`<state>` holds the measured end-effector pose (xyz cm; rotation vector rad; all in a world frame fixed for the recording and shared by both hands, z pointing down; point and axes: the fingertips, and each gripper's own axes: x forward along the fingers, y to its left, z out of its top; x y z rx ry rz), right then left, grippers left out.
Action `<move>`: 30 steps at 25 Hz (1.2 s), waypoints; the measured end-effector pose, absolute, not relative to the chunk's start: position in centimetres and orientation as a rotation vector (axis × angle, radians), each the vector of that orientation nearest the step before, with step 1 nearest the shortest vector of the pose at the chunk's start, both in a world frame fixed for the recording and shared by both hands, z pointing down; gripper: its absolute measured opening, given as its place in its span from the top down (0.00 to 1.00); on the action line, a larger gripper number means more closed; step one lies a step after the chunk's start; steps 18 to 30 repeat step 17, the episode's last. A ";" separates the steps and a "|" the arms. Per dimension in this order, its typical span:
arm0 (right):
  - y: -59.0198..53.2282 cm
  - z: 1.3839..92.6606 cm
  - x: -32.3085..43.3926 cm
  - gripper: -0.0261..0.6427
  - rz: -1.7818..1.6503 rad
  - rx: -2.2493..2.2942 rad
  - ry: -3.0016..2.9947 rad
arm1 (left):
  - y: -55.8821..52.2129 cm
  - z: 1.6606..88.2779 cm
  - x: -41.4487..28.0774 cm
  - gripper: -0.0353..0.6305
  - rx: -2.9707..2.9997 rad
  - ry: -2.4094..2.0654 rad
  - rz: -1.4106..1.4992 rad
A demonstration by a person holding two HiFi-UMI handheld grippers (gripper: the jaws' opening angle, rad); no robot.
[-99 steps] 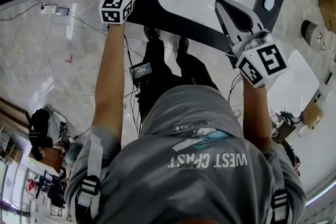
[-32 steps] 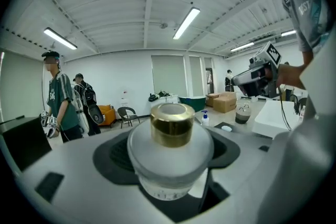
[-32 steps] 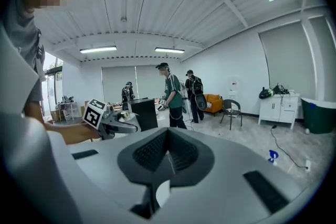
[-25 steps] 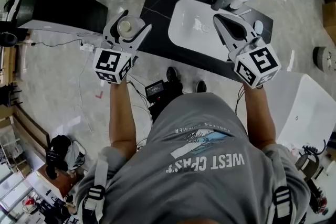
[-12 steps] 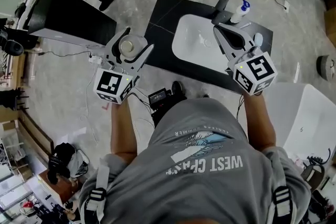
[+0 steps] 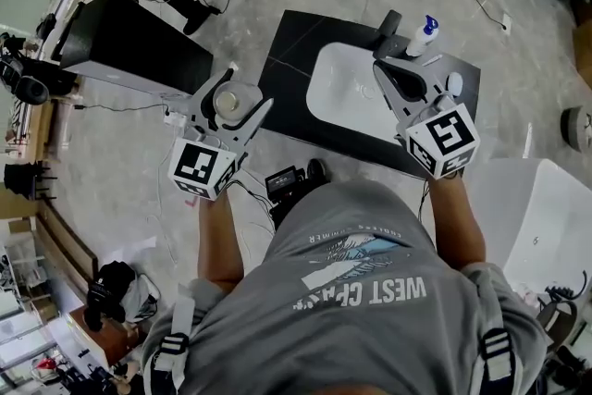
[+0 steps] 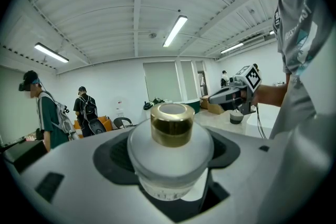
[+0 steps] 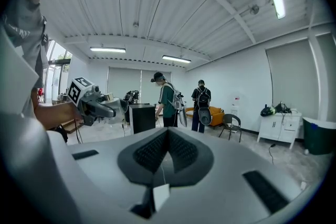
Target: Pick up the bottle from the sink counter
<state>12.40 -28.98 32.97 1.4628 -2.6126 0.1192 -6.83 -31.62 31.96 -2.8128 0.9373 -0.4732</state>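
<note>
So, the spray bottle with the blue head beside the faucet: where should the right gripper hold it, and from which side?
Probably the white body of the spray bottle, under the blue head, since it stands upright. Come from the side away from the faucet, which stands close beside it. The right gripper is shut, so open it first.

Shirt [image 6: 363,287], grey, 6 o'clock in the head view: large white print "WEST COAST", upside down to the camera. A smaller line above the wave picture is too small to read.

Left cube [image 6: 201,169], 9 o'clock, and right cube [image 6: 444,139], 2 o'clock: black-and-white square codes, no letters.

Bottle [image 7: 170,152], left gripper view: faint print low on the body, unreadable.
</note>
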 end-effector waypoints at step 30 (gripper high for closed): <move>-28.9 33.3 12.5 0.96 0.135 1.455 -2.606 | -32.0 32.7 -6.7 0.44 -2.822 0.939 -0.489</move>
